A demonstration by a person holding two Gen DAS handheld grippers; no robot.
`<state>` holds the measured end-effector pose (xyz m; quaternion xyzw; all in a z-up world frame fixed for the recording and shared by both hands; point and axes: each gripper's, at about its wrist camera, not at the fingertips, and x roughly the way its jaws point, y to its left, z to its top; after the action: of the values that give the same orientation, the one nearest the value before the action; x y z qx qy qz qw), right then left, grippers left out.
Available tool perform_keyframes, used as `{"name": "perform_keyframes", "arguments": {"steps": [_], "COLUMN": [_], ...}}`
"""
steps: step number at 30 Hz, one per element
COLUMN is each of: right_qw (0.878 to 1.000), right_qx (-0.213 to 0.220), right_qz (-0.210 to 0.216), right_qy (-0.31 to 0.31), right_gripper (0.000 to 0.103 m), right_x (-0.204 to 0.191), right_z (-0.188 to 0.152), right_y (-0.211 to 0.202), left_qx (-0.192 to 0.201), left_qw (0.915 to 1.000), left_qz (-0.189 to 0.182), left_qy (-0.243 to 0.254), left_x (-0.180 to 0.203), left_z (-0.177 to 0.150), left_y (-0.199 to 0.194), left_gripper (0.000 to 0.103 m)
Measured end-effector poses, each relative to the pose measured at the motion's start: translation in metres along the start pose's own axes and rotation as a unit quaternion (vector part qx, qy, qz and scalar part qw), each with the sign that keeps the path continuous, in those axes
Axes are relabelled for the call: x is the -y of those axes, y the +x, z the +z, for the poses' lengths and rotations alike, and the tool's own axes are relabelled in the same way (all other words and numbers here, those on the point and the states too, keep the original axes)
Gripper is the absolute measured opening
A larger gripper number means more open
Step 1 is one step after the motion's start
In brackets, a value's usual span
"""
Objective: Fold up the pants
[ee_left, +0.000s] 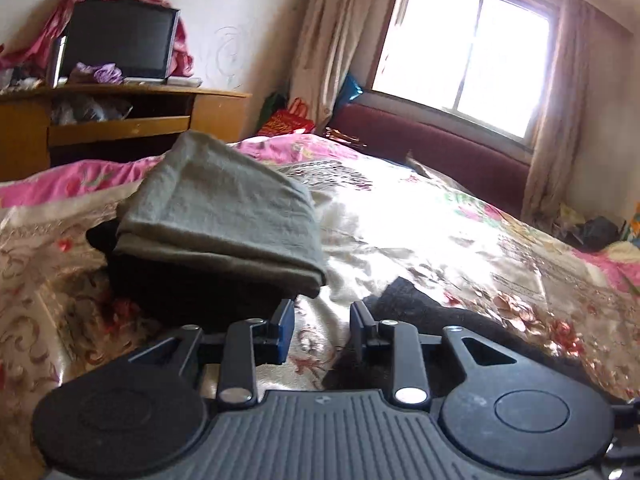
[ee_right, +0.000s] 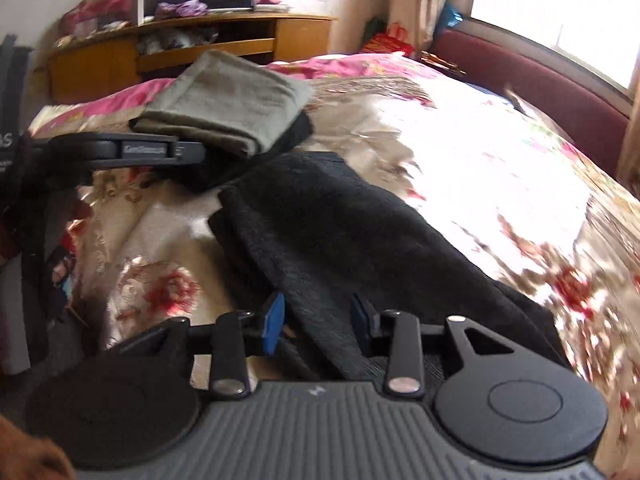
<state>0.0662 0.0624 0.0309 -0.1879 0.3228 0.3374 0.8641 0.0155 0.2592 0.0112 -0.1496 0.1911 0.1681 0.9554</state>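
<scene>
Sunlight from a window point(ee_left: 464, 52) with beige curtains point(ee_left: 320, 40) washes out the far side of a bed point(ee_left: 460, 232) spread with a shiny cream cover of red flowers; a pink floral quilt point(ee_left: 80, 180) lies along its far edge. Of writing, only white letters ending in "AS" can be read on a dark strap point(ee_right: 8, 142) at the left edge of the right wrist view; embossed lettering on the side of the left gripper point(ee_right: 144, 150) there is too blurred to read.

Against the back wall, a wooden desk point(ee_left: 120, 120) carries a dark monitor point(ee_left: 120, 40) draped with pink cloth. Below it, toward the bed's far left edge, sits a stack of folded clothes: a grey-green folded garment point(ee_left: 224, 216) on top of a black one point(ee_left: 184, 292).

Right of the stack and apart from it, the black pants point(ee_right: 340, 240) lie folded into a long strip of dark knit fabric, running from the middle of the bed toward its near edge.

From its own camera, the left gripper point(ee_left: 322, 330) hovers with jaws apart over bare cover, the stack just to its left and the pants' edge to its right. The right gripper point(ee_right: 318, 324) has its blue-padded jaws parted, the near end of the pants lying between them; the pads do not press the cloth. A maroon headboard point(ee_left: 440, 148) stands under the window.
</scene>
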Motion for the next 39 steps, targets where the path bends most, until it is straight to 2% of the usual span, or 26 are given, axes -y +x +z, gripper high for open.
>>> {"name": "perform_keyframes", "arguments": {"steps": [2,5,7,9,11,14,16,20,22,23,25,26,27,28,29,31,33,34,37,39], "right_qw": [0.998,0.985,0.972,0.957,0.938,0.905,0.889,0.877,0.877,0.868,0.838,0.819,0.806,0.799,0.797,0.794,0.771,0.768,0.776,0.785], "right_qx": [0.001,-0.009,-0.016,-0.021,-0.031,-0.027,-0.01,0.016,0.018,0.02,0.036,0.049,0.061,0.065,0.057,0.042,0.058,0.061,0.065,0.054], "right_qz": [-0.048,-0.11,-0.138,-0.17,-0.181,-0.129,-0.099,-0.003,0.025,0.046,0.092,0.129,0.162,0.181,0.192,0.187,0.208,0.217,0.238,0.212], "right_qy": [0.049,0.136,0.19,0.234,0.296,0.404,0.446,0.48,0.48,0.494,0.536,0.557,0.567,0.569,0.569,0.577,0.599,0.599,0.58,0.58], "right_gripper": [0.039,0.039,0.04,0.04,0.041,0.043,0.043,0.045,0.045,0.045,0.045,0.045,0.045,0.045,0.041,0.034,0.038,0.039,0.039,0.037], "right_x": [0.034,0.087,0.121,0.15,0.177,0.209,0.219,0.224,0.229,0.234,0.245,0.25,0.253,0.255,0.257,0.259,0.259,0.258,0.257,0.262], "right_z": [-0.014,-0.038,-0.056,-0.076,-0.098,-0.136,-0.156,-0.171,-0.179,-0.186,-0.201,-0.21,-0.217,-0.222,-0.226,-0.232,-0.233,-0.23,-0.223,-0.229], "right_y": [-0.012,-0.023,-0.027,-0.028,-0.029,-0.032,-0.038,-0.047,-0.048,-0.046,-0.045,-0.046,-0.046,-0.046,-0.042,-0.031,-0.022,-0.021,-0.031,-0.034], "left_qx": [-0.018,-0.05,-0.075,-0.124,-0.126,-0.13,-0.128,-0.132,-0.142,-0.142,-0.139,-0.137,-0.138,-0.142,-0.148,-0.151,-0.151,-0.153,-0.158,-0.16], "left_qw": [0.9984,0.9918,0.9856,0.9761,0.9731,0.9707,0.9704,0.9643,0.9605,0.959,0.9546,0.9523,0.9502,0.9485,0.9464,0.9441,0.942,0.941,0.9367,0.9351], "left_qz": [-0.033,-0.083,-0.088,-0.079,-0.068,-0.06,-0.062,-0.075,-0.086,-0.085,-0.09,-0.096,-0.102,-0.107,-0.11,-0.11,-0.109,-0.109,-0.119,-0.123], "left_qy": [0.042,0.084,0.123,0.16,0.18,0.193,0.195,0.217,0.224,0.23,0.248,0.255,0.26,0.262,0.265,0.271,0.279,0.281,0.289,0.292], "left_x": [0.023,0.053,0.071,0.082,0.088,0.097,0.103,0.121,0.131,0.137,0.147,0.152,0.156,0.159,0.162,0.168,0.172,0.173,0.173,0.173], "left_z": [-0.003,-0.01,-0.018,-0.032,-0.042,-0.038,-0.033,-0.035,-0.04,-0.042,-0.044,-0.046,-0.047,-0.048,-0.05,-0.053,-0.053,-0.053,-0.05,-0.052], "left_y": [0.005,0.017,0.031,0.05,0.052,0.048,0.046,0.043,0.045,0.044,0.041,0.039,0.038,0.038,0.039,0.041,0.04,0.04,0.038,0.04], "left_gripper": [0.048,0.048,0.048,0.048,0.048,0.048,0.048,0.048,0.048,0.048,0.048,0.048,0.048,0.048,0.048,0.048,0.048,0.048,0.048,0.049]}}
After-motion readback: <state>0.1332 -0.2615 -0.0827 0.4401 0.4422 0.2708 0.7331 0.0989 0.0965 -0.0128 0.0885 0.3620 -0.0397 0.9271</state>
